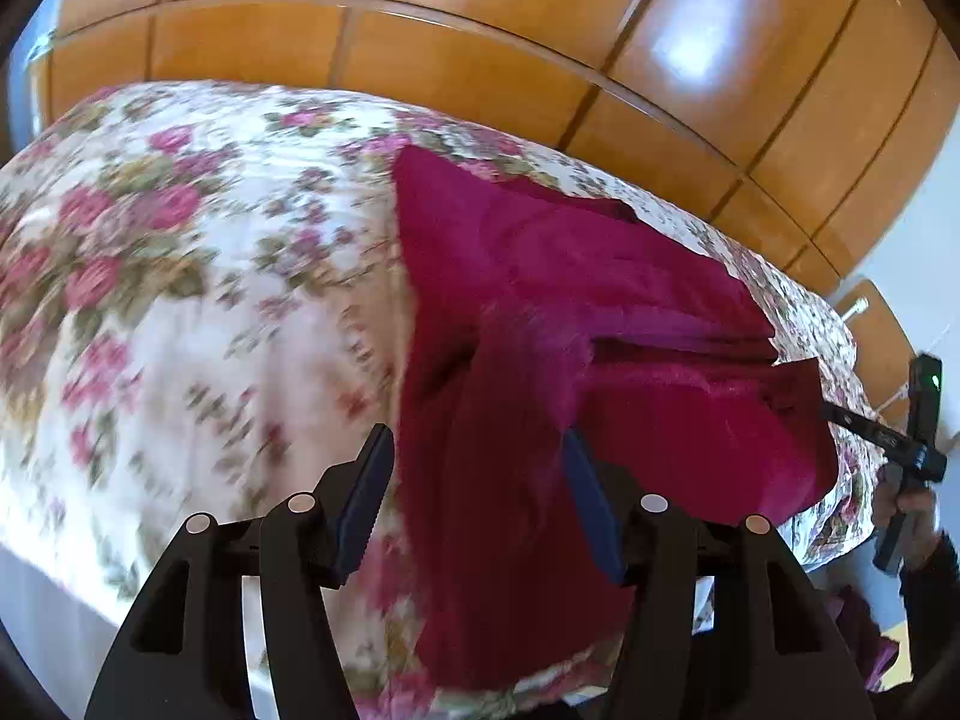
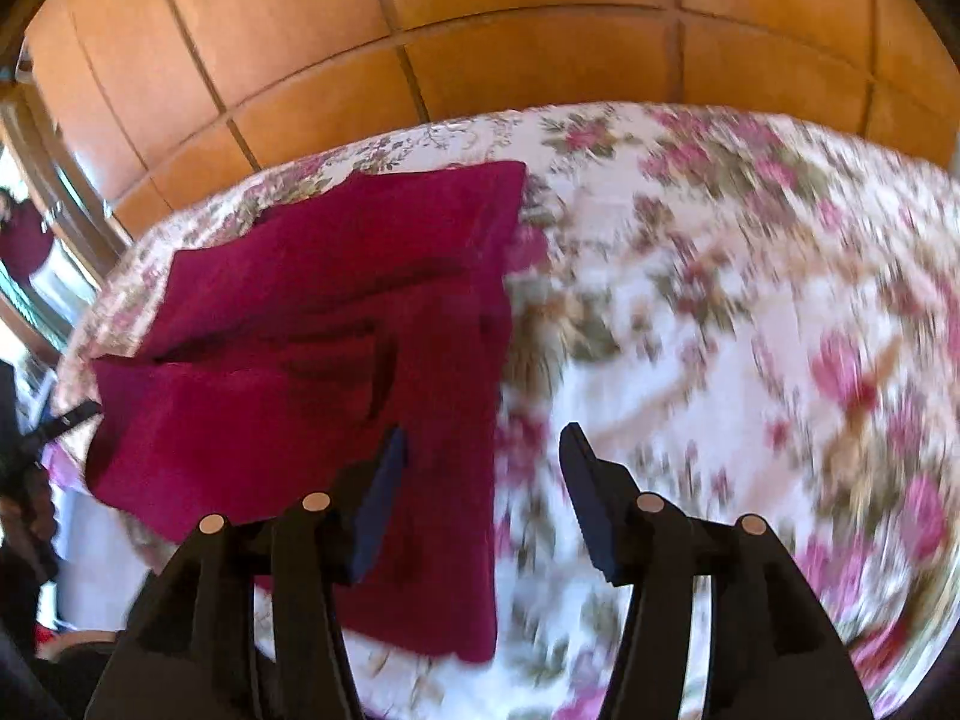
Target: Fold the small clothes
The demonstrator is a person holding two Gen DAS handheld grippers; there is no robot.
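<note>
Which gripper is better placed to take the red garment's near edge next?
Probably the left gripper: its open jaws straddle the red garment. The right gripper sits open mostly over the bedspread.

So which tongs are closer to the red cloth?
Left, narrowly. The left tongs hang open over the red cloth. The right tongs hang open at its edge, half over the flowery bedspread.

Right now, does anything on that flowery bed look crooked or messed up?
Only slightly. The dark red garment lies folded on the floral bedspread, but its layers do not line up: an upper flap sits askew with a gap beneath. Both the left gripper and right gripper are open, holding nothing.
</note>
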